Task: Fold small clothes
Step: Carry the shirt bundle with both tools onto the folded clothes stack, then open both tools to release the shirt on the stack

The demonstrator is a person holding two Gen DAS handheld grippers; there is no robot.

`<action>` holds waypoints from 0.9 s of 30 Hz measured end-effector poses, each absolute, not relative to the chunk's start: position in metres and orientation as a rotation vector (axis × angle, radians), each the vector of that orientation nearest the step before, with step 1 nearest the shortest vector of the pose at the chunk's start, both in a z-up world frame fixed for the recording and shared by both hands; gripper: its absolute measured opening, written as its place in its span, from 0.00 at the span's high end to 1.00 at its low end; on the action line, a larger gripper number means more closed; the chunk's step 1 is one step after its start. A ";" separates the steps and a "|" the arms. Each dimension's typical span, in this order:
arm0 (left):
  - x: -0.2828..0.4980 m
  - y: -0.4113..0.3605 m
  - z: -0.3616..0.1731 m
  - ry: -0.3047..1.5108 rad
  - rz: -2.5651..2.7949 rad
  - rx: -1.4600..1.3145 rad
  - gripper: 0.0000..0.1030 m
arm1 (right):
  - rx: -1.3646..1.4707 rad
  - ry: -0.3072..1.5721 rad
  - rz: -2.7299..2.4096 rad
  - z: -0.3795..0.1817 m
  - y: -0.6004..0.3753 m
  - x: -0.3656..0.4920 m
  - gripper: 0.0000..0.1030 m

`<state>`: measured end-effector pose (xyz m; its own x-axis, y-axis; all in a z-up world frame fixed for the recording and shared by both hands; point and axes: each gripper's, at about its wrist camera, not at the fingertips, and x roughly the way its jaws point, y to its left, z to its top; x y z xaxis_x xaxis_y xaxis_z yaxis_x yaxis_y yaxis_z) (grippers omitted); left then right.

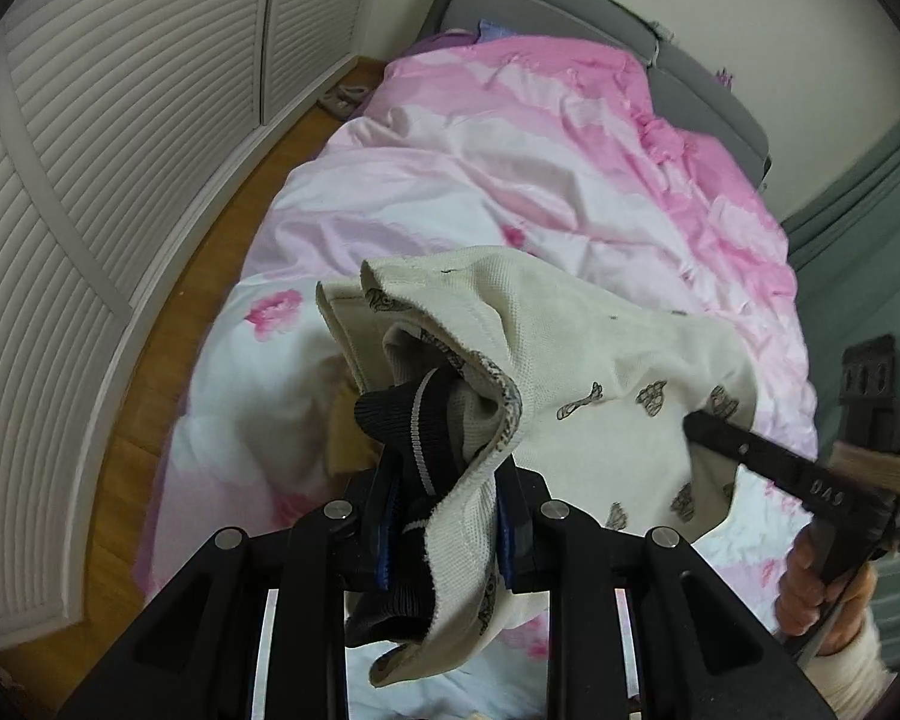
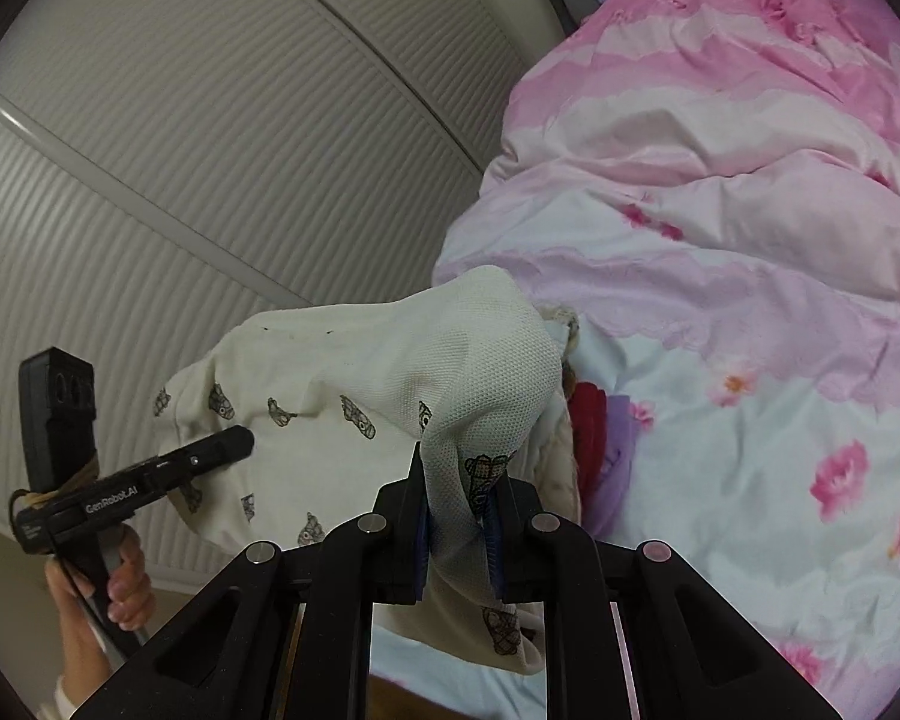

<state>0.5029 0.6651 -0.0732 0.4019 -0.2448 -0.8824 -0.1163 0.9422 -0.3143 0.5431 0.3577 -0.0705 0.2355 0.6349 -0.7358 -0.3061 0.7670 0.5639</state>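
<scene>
Garment: cream, printed, held off the bed between both tools.
Left hand-held gripper: clenched on bunched hem plus dark ribbed cloth.
Right hand-held gripper: clenched on one thin edge.
Risk: thin edge slipping free; dark cloth folded in.

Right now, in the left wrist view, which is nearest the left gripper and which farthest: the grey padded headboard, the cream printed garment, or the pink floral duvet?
1. Cream printed garment, clamped in the left gripper.
2. Pink floral duvet, spread beyond it.
3. Grey padded headboard, at the bed's far end.
</scene>
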 end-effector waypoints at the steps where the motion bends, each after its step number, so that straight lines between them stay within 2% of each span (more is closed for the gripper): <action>1: 0.507 0.668 -0.081 1.170 -0.091 -0.355 0.73 | 0.324 1.172 0.658 -0.075 0.362 0.547 0.84; 4: 0.515 0.677 -0.099 1.195 -0.081 -0.376 0.68 | 0.296 1.196 0.625 -0.088 0.374 0.552 0.84; 9: 0.518 0.692 -0.102 1.158 -0.011 -0.340 0.46 | 0.306 1.225 0.557 -0.106 0.375 0.558 0.83; 12: 0.514 0.704 -0.097 1.138 0.029 -0.336 0.42 | 0.323 1.231 0.514 -0.110 0.372 0.562 0.81; 13: 0.513 0.705 -0.096 1.136 0.035 -0.326 0.42 | 0.325 1.233 0.503 -0.110 0.372 0.563 0.75; 15: 0.509 0.703 -0.090 1.119 0.065 -0.271 0.42 | 0.308 1.226 0.475 -0.108 0.372 0.562 0.57; 16: 0.505 0.701 -0.086 1.105 0.086 -0.240 0.42 | 0.300 1.214 0.472 -0.105 0.373 0.561 0.42; 17: 0.504 0.699 -0.083 1.095 0.096 -0.220 0.42 | 0.290 1.198 0.468 -0.102 0.374 0.559 0.34; 21: 0.484 0.671 -0.058 1.026 0.148 -0.026 0.36 | 0.193 1.120 0.433 -0.081 0.375 0.545 0.32; 22: 0.478 0.664 -0.053 1.009 0.161 0.013 0.36 | 0.163 1.089 0.424 -0.073 0.374 0.538 0.29; 23: 0.471 0.655 -0.046 0.989 0.177 0.050 0.32 | 0.138 1.059 0.418 -0.066 0.372 0.532 0.22; 27: 0.439 0.618 -0.022 0.937 0.149 0.087 0.14 | 0.041 0.934 0.383 -0.035 0.351 0.496 0.20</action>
<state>0.4386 0.6176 -0.0220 0.5831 0.1650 -0.7955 -0.0897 0.9862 0.1388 0.4962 0.3510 -0.0347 0.5324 0.3387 -0.7757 -0.3033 0.9319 0.1988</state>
